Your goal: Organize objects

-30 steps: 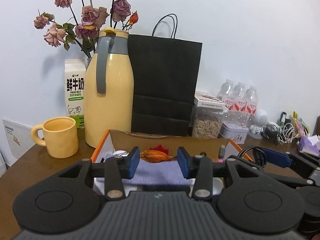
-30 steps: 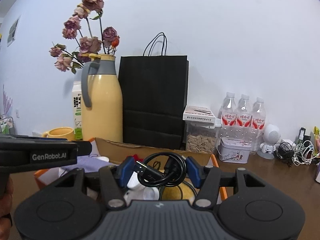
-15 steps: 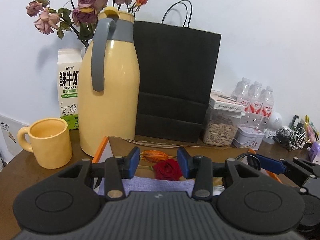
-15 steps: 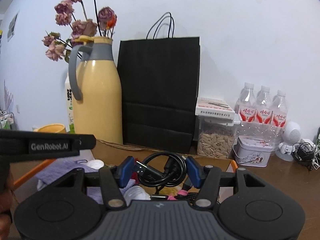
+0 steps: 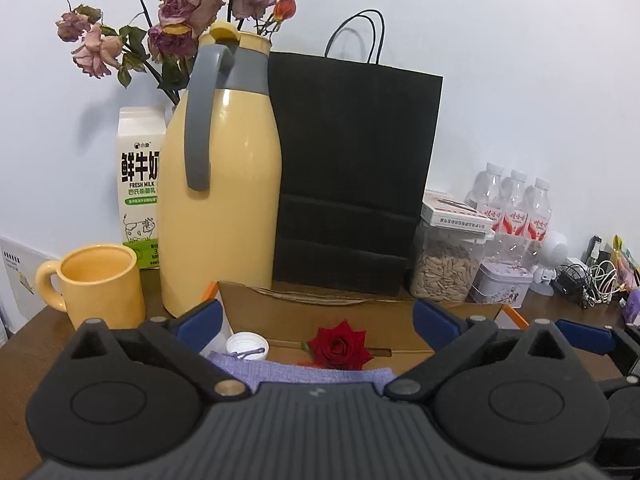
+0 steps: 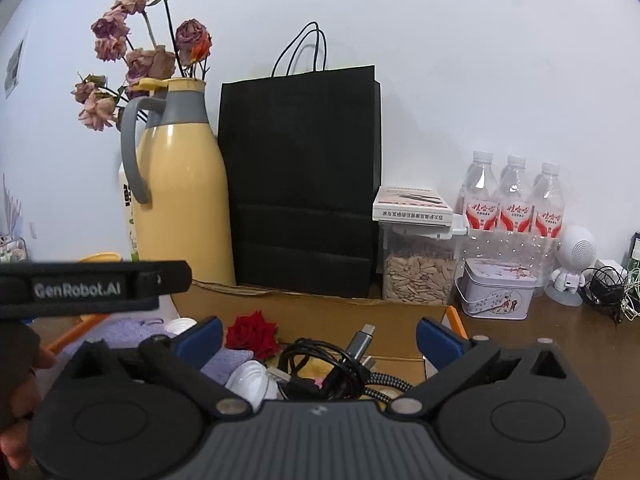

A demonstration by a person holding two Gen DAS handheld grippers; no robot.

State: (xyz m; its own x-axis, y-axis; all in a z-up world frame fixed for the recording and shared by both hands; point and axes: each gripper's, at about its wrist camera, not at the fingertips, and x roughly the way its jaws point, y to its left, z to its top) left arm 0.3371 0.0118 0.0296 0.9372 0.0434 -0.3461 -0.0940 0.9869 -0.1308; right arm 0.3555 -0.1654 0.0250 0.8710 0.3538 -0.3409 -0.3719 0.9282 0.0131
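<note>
- Both claws spread wide, empty: left claw (image 5: 316,320) over red rose (image 5: 339,345), right claw (image 6: 319,334) over black cable (image 6: 320,368).
- Lift straight up, clear the box (image 6: 312,312) walls.

Brown wooden table (image 5: 24,344) set against a white wall, bearing at the back, from left to right, a yellow mug (image 5: 102,286), milk carton (image 5: 140,188), yellow flask (image 5: 224,184), black paper bag (image 5: 352,176), seed jar (image 5: 446,268), small tin (image 5: 504,284) and three water bottles (image 5: 516,208). In front of the flask and bag stands an open cardboard box (image 5: 320,316) with orange edges. At the far right lie a white robot-shaped figure (image 6: 574,260) and a tangle of cables (image 6: 612,288).
</note>
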